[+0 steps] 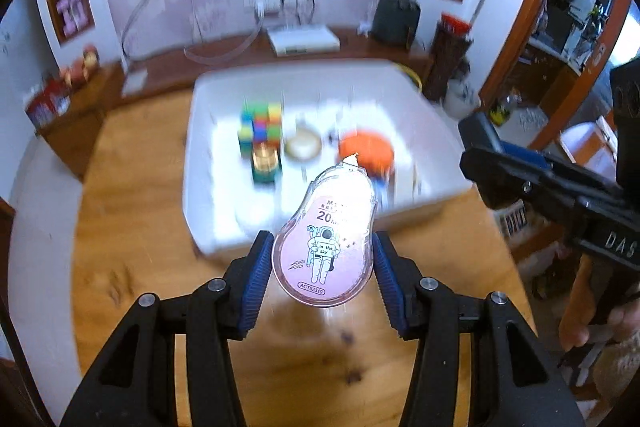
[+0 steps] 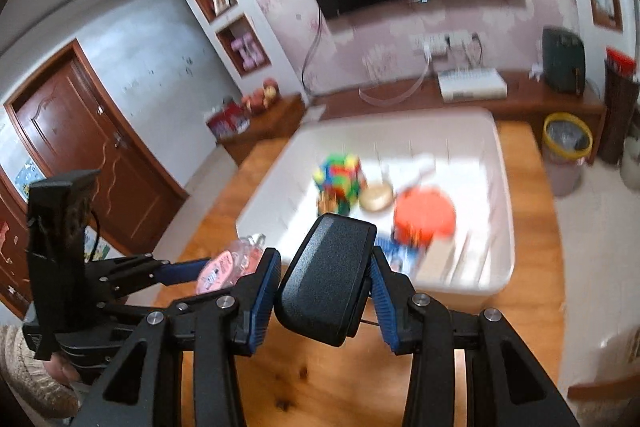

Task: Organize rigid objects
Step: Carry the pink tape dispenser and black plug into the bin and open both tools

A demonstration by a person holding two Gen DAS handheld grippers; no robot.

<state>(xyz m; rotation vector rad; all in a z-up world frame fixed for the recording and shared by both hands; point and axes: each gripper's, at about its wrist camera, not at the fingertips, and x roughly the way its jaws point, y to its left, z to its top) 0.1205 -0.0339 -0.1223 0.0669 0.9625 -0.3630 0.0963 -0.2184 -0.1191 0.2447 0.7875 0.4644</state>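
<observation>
**Both grippers loaded, bin still ahead**

While each of your hands carries something, neither piece has reached the white bin (image 1: 224, 227) yet, so this round of sorting looks about half done. Your left gripper (image 1: 322, 261) has its blue pads pressed on either side of the pink correction-tape dispenser (image 1: 324, 247), whose nose points toward the bin; it hangs above the wooden table (image 1: 132, 227), just short of the bin's near wall. Your right gripper (image 2: 326, 281) is clamped on a black rounded block (image 2: 326, 271), which sits tilted between the pads, also over the table and near the bin's front edge. What exactly that black piece is, the views do not make clear.

Inside the bin you already have a colourful puzzle cube (image 1: 260, 125), a small gold-coloured tin (image 1: 265, 158) in front of it, a round pale dish (image 1: 303, 145) beside that, and an orange round thing (image 1: 366, 147) to the right. From the right wrist view some flat pieces also lie near the bin's front wall, too blurred to name.

Judging from this, what remains for you is to bring both loads over the rim and set them down in free floor space. The left half of the bin looks bare, and so does the far side. Whether more loose items wait elsewhere on the table cannot be told; the wood visible around the bin shows none.
</observation>
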